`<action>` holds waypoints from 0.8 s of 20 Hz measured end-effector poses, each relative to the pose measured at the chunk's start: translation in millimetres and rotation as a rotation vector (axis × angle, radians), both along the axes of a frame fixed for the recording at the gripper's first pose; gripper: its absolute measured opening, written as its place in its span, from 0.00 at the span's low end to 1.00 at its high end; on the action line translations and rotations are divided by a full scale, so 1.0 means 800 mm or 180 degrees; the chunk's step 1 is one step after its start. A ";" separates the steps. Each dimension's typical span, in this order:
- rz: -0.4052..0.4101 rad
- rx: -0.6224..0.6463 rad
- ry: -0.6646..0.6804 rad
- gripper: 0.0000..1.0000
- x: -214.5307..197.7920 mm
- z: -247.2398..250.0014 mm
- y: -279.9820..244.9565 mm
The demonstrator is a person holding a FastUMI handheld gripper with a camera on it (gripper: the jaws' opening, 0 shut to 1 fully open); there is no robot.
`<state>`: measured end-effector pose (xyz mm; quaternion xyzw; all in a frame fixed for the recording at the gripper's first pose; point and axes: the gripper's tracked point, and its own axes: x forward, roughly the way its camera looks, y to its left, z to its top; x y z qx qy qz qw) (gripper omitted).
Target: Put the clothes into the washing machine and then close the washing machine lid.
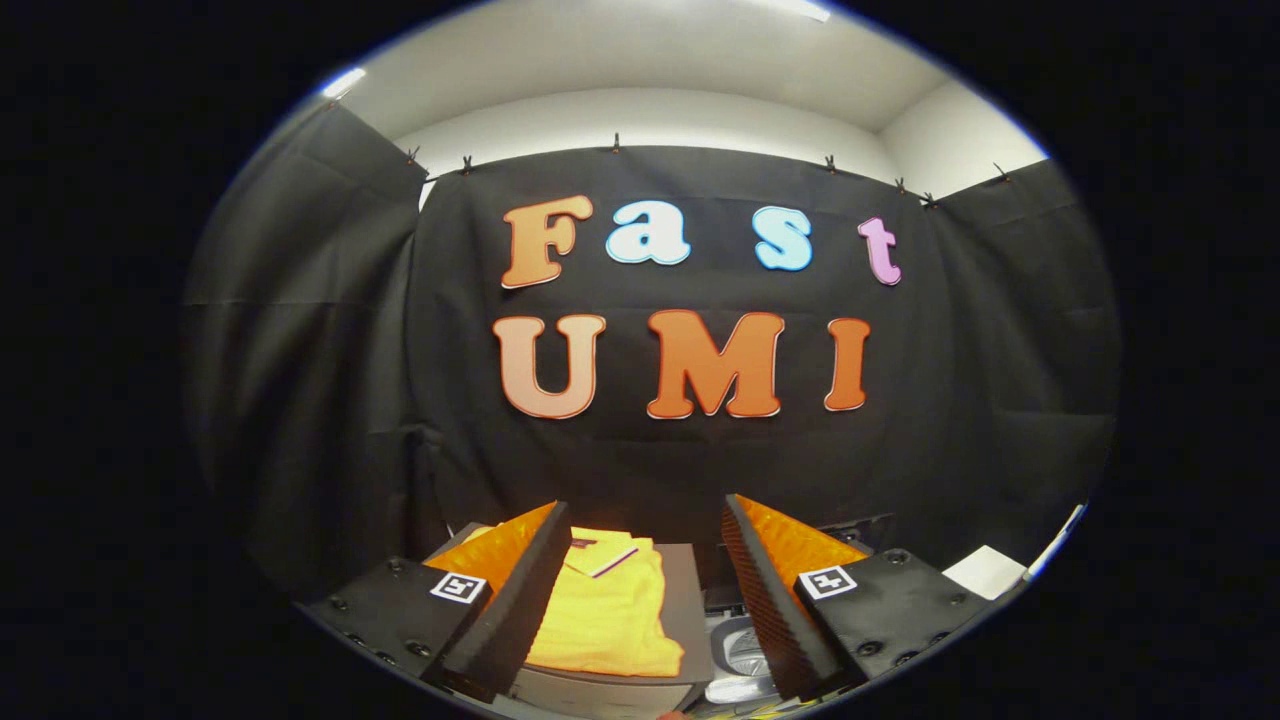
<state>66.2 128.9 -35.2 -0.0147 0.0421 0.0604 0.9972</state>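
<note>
A folded yellow garment (606, 607) with a collar lies on a dark flat surface (688, 610) below and ahead of my fingers. My gripper (640, 590) is held above it, open, with nothing between the fingers; the garment shows in the gap, nearer the left finger (515, 600). Just right of the garment's surface, beside the right finger (770, 600), I see part of the washing machine (738, 655), pale grey with a rounded opening, mostly hidden by that finger.
The black cloth wall stands close behind the garment and machine. A white flat object (985, 572) lies off to the right of the right finger. White walls and ceiling rise above the cloth.
</note>
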 end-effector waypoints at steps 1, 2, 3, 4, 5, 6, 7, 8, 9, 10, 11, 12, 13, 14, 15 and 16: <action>0.0032 -0.0006 0.0030 0.98 0.011 -0.008 0.017; 0.0080 0.0030 0.0059 0.98 0.021 -0.017 0.035; 0.0091 0.0076 0.0113 0.98 0.033 -0.029 0.049; 0.0117 0.0127 0.0179 0.98 0.044 -0.042 0.062; 0.0123 0.0156 0.0268 0.98 0.057 -0.058 0.074; 0.0125 0.0167 0.0366 0.98 0.070 -0.074 0.082; 0.0119 0.0176 0.0470 0.98 0.082 -0.093 0.090; 0.0128 0.0163 0.0561 0.98 0.093 -0.109 0.100; 0.0126 0.0169 0.0656 0.98 0.106 -0.125 0.108; 0.0113 0.0169 0.0768 0.98 0.114 -0.141 0.111; 0.0138 0.0225 0.0876 0.98 0.124 -0.156 0.121; 0.0131 0.0252 0.1021 0.98 0.133 -0.178 0.130; 0.0126 0.0261 0.1120 0.98 0.141 -0.192 0.135; 0.0079 0.0259 0.1219 0.97 0.148 -0.204 0.135; 0.0040 0.0239 0.1314 0.98 0.153 -0.218 0.135; 0.0012 0.0217 0.1410 0.98 0.157 -0.232 0.136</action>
